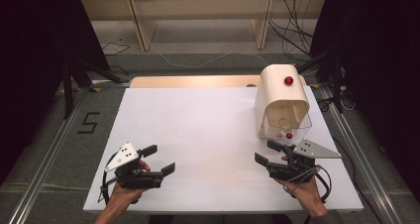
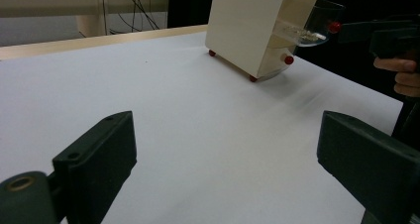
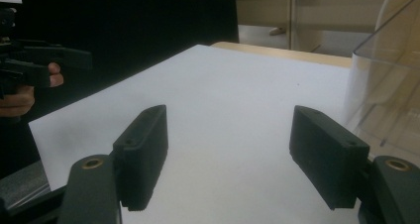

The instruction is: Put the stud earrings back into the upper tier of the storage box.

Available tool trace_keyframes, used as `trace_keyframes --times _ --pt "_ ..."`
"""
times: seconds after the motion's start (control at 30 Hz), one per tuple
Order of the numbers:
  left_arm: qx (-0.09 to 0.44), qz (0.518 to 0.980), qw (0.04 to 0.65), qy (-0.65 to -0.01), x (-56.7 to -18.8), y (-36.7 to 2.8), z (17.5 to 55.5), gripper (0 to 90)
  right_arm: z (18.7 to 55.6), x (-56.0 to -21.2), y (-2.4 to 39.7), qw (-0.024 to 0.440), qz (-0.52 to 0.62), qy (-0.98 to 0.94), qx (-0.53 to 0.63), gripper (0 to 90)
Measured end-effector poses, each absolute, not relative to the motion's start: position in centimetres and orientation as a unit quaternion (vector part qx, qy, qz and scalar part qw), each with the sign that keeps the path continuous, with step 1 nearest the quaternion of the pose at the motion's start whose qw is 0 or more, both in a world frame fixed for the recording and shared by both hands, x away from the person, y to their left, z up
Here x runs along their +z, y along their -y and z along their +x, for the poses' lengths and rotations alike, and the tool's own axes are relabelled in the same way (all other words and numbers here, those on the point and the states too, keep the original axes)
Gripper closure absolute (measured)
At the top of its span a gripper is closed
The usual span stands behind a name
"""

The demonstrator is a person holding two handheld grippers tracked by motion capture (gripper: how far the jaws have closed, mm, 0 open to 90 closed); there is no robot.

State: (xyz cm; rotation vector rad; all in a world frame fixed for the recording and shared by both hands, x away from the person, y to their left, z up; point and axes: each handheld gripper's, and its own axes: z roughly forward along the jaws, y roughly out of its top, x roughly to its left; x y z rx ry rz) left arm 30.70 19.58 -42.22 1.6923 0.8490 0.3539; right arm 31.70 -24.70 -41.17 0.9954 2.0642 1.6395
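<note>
High view, nearest: left tongs point(image 1: 159, 158) in a hand point(image 1: 126, 192) at the near left edge of the white rectangular counter point(image 1: 208, 130), jaws apart, nothing between.
High view, right side: right tongs point(image 1: 267, 152) in the other hand point(image 1: 304, 189), jaws wide apart and empty, tips just short of the cream wooden dispenser box with a red knob on top point(image 1: 282, 92).
High view, task thing: box standing at the far right of the counter, its clear plastic front tray point(image 1: 292, 125) with a small red knob point(image 1: 288, 135) facing the right tongs.
High view, step: judged an approach to the tray knob, no contact yet.
High view, next move: calls for a short advance, knob centred between the jaws, then a close and a straight pull.
High view, room: wide bare counter to the left of the box; right counter edge near the box; near edge just under both hands.
Left gripper view, nearest: own two black jaws standing wide over bare counter, empty.
Left gripper view, farther: box point(image 2: 247, 26) on small red feet, clear tray point(image 2: 317, 26) jutting out, red knob point(image 2: 335, 27) just beside the tip of the right tongs point(image 2: 366, 33).
Right gripper view, nearest: own jaws apart, nothing clamped.
Right gripper view, edges: clear tray wall point(image 3: 386, 95) close on the right; counter corner falling away on the left.
</note>
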Motion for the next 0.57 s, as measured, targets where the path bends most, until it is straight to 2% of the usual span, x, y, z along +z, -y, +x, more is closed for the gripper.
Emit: trace_keyframes --times 0.57 --pt "0.154 0.720 0.571 -0.362 -42.23 -19.61 30.73 8.0 31.27 -42.11 25.49 0.176 0.357 -0.715 0.575 30.4"
